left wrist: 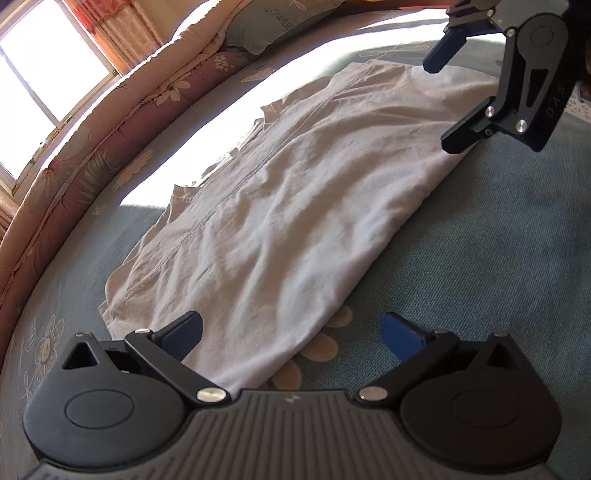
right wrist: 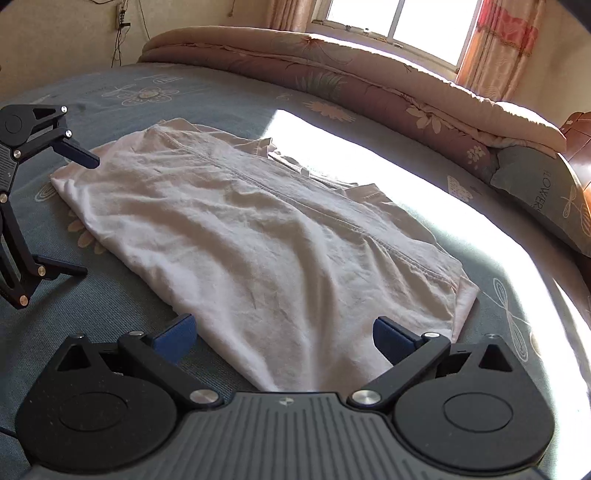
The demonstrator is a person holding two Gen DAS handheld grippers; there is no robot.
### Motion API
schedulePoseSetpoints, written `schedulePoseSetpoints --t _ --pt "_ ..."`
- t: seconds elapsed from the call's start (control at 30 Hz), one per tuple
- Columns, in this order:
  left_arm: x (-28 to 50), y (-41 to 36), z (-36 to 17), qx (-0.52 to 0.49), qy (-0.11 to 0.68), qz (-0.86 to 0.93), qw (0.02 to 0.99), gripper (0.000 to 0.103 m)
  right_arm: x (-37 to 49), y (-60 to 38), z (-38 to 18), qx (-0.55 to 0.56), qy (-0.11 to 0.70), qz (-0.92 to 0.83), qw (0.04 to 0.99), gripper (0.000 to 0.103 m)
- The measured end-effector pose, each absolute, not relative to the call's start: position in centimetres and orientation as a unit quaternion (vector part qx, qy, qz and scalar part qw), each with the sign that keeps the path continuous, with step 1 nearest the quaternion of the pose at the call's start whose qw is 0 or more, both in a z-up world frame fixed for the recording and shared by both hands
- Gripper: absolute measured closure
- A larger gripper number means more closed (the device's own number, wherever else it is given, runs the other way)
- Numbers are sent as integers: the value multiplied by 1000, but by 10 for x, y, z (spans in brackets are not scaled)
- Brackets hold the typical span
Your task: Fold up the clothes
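A white garment lies flat on the bed, folded lengthwise into a long strip with a stitched seam along it. My left gripper hovers open over one short end, its fingers wide apart with nothing between them. At the opposite short end my right gripper is open over the same white garment, nothing held. Each gripper shows in the other's view: the right gripper at upper right, the left gripper at the left edge, both with fingers spread.
The garment rests on a blue-grey bed sheet with a flower print. A rolled pinkish quilt and a grey pillow lie along the far side under a bright window. A strong sun patch crosses the sheet.
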State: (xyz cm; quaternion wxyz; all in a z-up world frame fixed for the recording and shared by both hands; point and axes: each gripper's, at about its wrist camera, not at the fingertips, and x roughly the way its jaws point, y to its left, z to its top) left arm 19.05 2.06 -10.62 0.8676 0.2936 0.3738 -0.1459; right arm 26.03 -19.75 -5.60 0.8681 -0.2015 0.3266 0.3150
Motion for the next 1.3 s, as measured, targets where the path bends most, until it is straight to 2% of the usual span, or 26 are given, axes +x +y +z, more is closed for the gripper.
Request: schedulePoseSetpoints --t 0.2,0.33,0.43,0.6,1.03,1.3 --pt "193 43 -109 218 396 -144 880 0 340 -224 -69 -9 402 320 858 0" --pt "191 51 -108 195 401 -137 885 1 355 -260 -73 31 403 259 877 0" --pt "186 50 -106 215 392 -133 885 1 338 -266 -60 13 388 248 887 0" --pt "181 38 -100 258 373 -130 882 1 295 -250 -46 -110 357 269 888 0" --pt "186 -12 -113 431 303 -136 839 1 229 -160 -71 -360 286 309 833 0" --pt "203 -31 -118 471 275 -150 825 0 226 -122 -76 -413 251 313 818 0"
